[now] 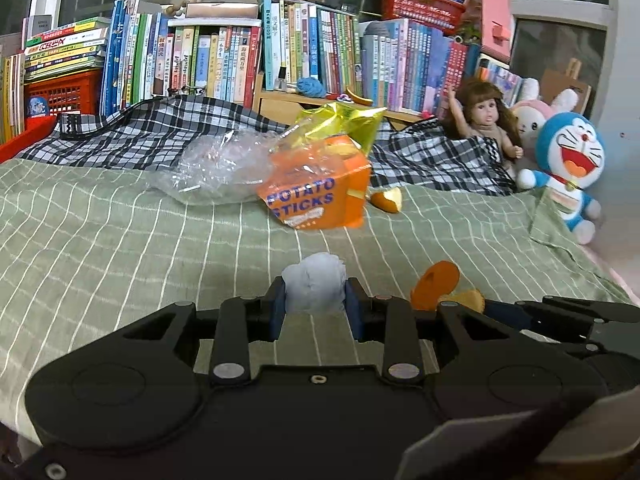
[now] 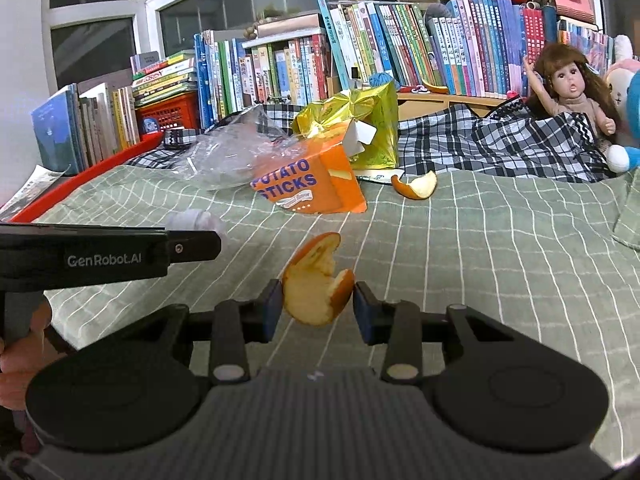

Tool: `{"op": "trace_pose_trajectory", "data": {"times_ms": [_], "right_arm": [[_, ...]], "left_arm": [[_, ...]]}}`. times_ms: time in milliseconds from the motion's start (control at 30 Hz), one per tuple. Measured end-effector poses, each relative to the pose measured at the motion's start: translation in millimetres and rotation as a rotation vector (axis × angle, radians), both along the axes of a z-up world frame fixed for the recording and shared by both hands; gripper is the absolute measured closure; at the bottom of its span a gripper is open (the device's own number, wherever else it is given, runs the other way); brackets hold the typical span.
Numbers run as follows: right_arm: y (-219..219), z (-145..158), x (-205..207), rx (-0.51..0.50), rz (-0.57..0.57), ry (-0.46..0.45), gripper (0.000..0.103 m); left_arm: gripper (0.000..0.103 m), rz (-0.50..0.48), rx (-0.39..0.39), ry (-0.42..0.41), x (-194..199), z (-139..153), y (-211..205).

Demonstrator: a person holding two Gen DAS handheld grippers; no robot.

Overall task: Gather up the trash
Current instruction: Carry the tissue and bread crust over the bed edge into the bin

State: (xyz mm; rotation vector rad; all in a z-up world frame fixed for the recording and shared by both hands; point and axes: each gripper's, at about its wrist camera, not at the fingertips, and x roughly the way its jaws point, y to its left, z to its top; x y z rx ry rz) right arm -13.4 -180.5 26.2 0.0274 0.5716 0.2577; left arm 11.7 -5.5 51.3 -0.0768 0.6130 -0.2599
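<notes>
- Green bedspread (image 1: pixel 100 232) with thin white grid lines covers the bed and serves as the working surface.
- Left gripper (image 1: pixel 316 300) is clamped on a crumpled white tissue (image 1: pixel 314 286); both blue pads press against the wad's sides.
- Right gripper (image 2: pixel 318 304) is clamped on a curled orange peel (image 2: pixel 316 284), pith facing the camera. The pads contact its two edges, and the peel sits above the bedspread.
- In the left wrist view, the right gripper and its peel appear just beside the left gripper, on its right.
- Remaining trash lies farther back on the bedspread:
  - an orange "POTATO STICKS" box (image 1: pixel 320 192), tilted and torn open;
  - a crumpled clear plastic bag (image 1: pixel 216 172), touching the box on its left;
  - a yellow foil bag (image 1: pixel 340 124), directly behind the box;
  - a second peel piece (image 2: pixel 416 186), just right of the box.
- Behind the trash lies a black-and-white plaid cloth (image 1: pixel 160 128).
- Rows of books (image 1: pixel 312 48) stand along the window.
- A doll (image 1: pixel 486 120) and a blue plush toy (image 1: pixel 570 160) sit at the far right.
</notes>
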Motion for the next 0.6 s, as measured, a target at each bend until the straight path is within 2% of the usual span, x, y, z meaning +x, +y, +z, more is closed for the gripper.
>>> {"op": "trace_pose_trajectory", "data": {"times_ms": [167,600], "right_arm": [[-2,1,-27,0.021,0.015,-0.003,0.060],[6,-7,-92,0.022,0.079,0.005,0.060]], "left_arm": [[0.074,-0.021,-0.007,-0.018,-35,1,1],[0.073,-0.067,-0.023,0.011,-111,-13,13]]}}
